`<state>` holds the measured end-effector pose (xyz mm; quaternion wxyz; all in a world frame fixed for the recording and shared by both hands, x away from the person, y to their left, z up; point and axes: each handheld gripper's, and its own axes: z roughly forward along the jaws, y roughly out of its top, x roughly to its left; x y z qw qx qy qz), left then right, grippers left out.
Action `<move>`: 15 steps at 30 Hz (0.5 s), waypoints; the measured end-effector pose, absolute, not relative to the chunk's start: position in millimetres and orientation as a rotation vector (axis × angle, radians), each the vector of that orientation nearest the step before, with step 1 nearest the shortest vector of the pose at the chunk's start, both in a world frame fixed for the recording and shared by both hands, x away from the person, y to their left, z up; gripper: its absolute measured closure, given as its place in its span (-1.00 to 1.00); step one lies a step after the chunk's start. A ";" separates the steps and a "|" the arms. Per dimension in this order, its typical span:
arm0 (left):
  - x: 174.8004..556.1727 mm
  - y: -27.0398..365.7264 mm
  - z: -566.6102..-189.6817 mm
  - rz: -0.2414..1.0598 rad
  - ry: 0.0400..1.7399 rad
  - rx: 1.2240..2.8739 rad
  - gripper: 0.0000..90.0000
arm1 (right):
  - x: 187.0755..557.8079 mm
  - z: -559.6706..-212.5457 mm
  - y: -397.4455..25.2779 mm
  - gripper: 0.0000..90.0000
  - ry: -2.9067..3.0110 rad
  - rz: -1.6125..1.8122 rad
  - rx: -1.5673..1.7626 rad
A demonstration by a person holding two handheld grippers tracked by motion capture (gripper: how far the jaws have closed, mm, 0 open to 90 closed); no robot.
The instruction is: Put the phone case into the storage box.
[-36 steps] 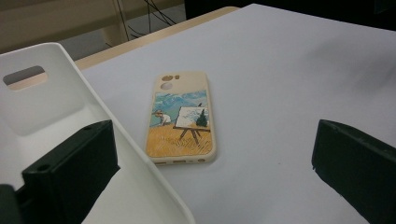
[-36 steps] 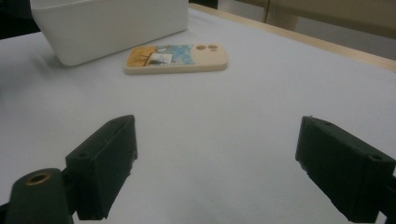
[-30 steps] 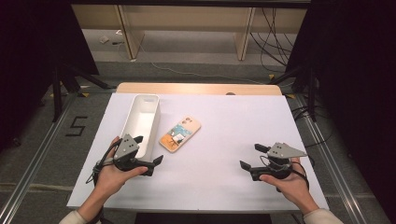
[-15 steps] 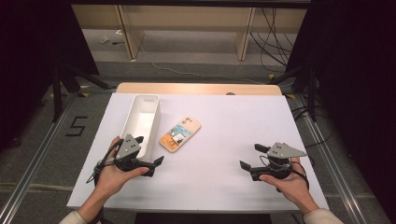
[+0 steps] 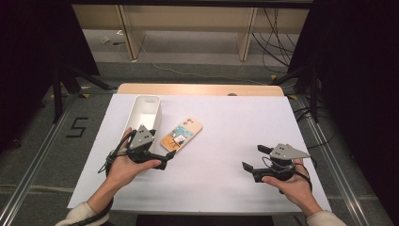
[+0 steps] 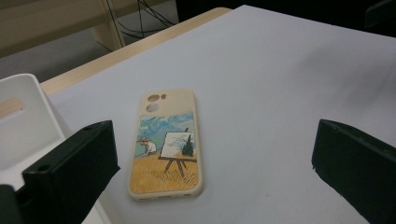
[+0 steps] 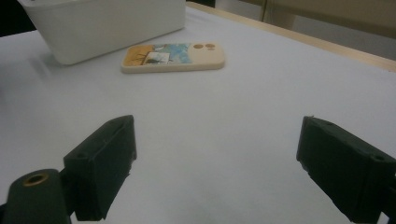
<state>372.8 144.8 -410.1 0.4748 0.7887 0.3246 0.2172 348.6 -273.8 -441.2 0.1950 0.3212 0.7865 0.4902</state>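
A cream phone case (image 5: pixel 181 135) with a painted landscape lies flat on the white table, just right of a white bin (image 5: pixel 143 115). My left gripper (image 5: pixel 168 159) stands open close in front of the case's near end, holding nothing. In the left gripper view the phone case (image 6: pixel 168 142) lies between and beyond the left gripper (image 6: pixel 210 163), with the bin (image 6: pixel 28 126) at its left. My right gripper (image 5: pixel 253 157) is open at the table's right front, far from the case. From the right gripper (image 7: pixel 215 158) the phone case (image 7: pixel 173 57) and bin (image 7: pixel 107 23) lie well ahead.
The white sheet (image 5: pixel 235 122) covers the table, with a wooden edge (image 5: pixel 197 89) at the far side. Dark stands and cables occupy the floor beyond. The bin's inside looks empty from above.
My left gripper has shifted slightly forward and right, closer to the phone case. The right gripper has stayed in place.
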 end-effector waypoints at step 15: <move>407.3 108.9 -405.6 0.498 0.768 1.996 -1.00 | 348.2 -441.4 -275.6 -0.72 2.196 1.370 0.906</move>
